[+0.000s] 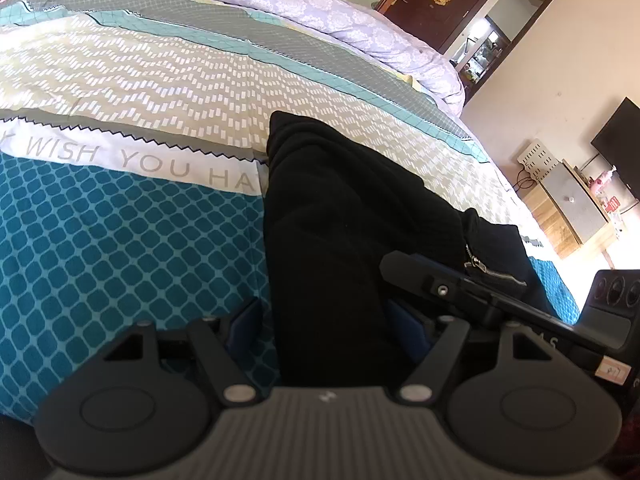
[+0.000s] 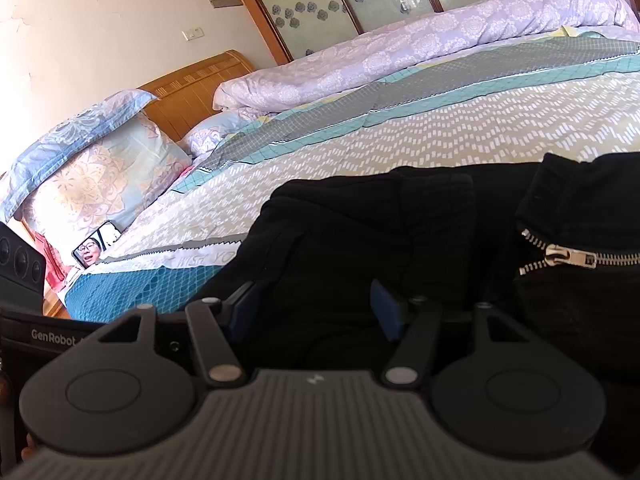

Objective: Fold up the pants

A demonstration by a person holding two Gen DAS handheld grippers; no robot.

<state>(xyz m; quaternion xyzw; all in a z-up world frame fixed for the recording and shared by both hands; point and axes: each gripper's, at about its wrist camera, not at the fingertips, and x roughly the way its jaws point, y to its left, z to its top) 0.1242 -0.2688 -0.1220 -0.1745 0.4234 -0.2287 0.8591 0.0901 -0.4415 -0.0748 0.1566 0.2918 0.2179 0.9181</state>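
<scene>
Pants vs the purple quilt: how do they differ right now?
The pants are plain black; the quilt is pale purple with a white floral print. The pants lie near both grippers, with fabric between the fingers of the left gripper and the right gripper; the quilt is bunched along the bed's far side, untouched. Both rest on the patterned bedspread.

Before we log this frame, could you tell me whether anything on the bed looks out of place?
A phone with its screen lit lies on the bedspread near the pillows. The black pants' metal zipper is partly open.
</scene>
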